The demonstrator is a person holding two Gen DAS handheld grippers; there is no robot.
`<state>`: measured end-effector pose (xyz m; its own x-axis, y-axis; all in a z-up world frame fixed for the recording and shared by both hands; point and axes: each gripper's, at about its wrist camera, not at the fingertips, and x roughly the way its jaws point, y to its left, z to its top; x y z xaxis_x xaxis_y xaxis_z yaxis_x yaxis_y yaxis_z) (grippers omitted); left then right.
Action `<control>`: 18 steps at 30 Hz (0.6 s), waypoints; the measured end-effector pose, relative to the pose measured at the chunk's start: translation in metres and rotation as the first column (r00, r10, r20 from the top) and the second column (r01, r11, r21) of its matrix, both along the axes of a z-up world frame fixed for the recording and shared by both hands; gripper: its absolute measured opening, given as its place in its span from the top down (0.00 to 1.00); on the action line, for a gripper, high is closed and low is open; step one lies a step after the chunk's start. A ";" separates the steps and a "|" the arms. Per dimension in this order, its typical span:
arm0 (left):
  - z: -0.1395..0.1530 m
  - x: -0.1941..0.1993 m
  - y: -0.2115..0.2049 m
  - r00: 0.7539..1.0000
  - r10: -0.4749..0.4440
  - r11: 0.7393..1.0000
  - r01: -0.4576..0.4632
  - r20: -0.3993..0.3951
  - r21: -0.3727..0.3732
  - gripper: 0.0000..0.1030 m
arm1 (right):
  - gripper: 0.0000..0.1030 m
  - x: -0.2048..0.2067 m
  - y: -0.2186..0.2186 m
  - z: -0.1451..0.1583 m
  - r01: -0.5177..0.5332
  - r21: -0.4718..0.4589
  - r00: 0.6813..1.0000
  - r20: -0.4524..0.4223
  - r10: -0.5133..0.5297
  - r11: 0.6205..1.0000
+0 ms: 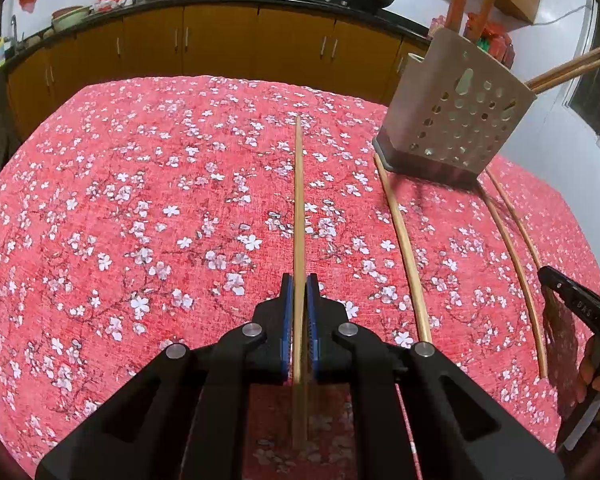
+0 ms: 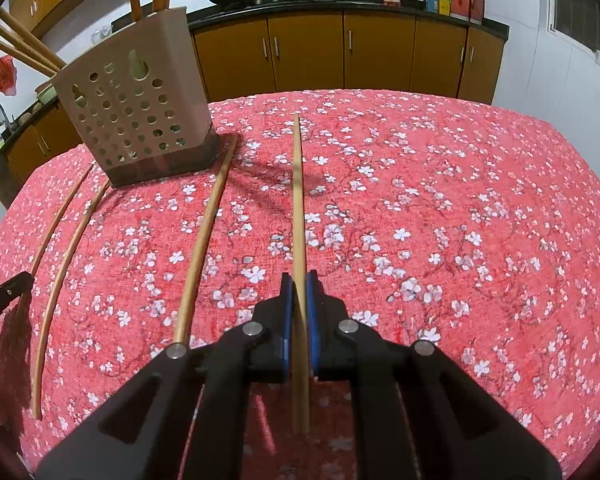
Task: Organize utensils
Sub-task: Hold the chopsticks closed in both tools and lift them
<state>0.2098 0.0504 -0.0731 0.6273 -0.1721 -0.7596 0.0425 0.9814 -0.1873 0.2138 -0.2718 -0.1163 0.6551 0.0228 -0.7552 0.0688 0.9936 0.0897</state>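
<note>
- Left gripper (image 1: 299,300) clamps a chopstick (image 1: 299,200) pointing straight ahead; right gripper (image 2: 299,300) likewise grips its own chopstick (image 2: 298,200).
- Holder (image 1: 456,120) stands ahead-right of the left gripper (three chopsticks lie loose); tip each stick upright before lowering.

Holder (image 1: 456,112) on table (image 1: 140,200) — chopsticks (image 1: 404,248) before it.

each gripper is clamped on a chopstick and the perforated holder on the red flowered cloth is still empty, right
Not quite. Each gripper is clamped on a chopstick, left gripper on the left chopstick and right gripper on the right chopstick, but the perforated holder on the red flowered cloth is not empty: wooden sticks and orange handles poke out of it in both wrist views.
</note>
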 end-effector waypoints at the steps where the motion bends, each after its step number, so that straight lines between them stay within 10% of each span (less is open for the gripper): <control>1: 0.000 0.000 0.001 1.000 0.000 1.000 0.000 0.000 -0.005 0.92 | 0.92 0.000 0.000 0.000 0.000 0.005 1.000 0.000 0.000 1.000; 18: 0.002 -0.004 0.001 1.000 0.004 1.000 -0.004 -0.002 -0.017 0.92 | 0.91 0.000 -0.002 0.000 0.002 0.018 1.000 0.001 -0.002 1.000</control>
<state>0.2060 0.0517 -0.0711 0.6267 -0.1826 -0.7576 0.0384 0.9782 -0.2040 0.2140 -0.2736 -0.1166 0.6561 0.0354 -0.7539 0.0702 0.9917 0.1077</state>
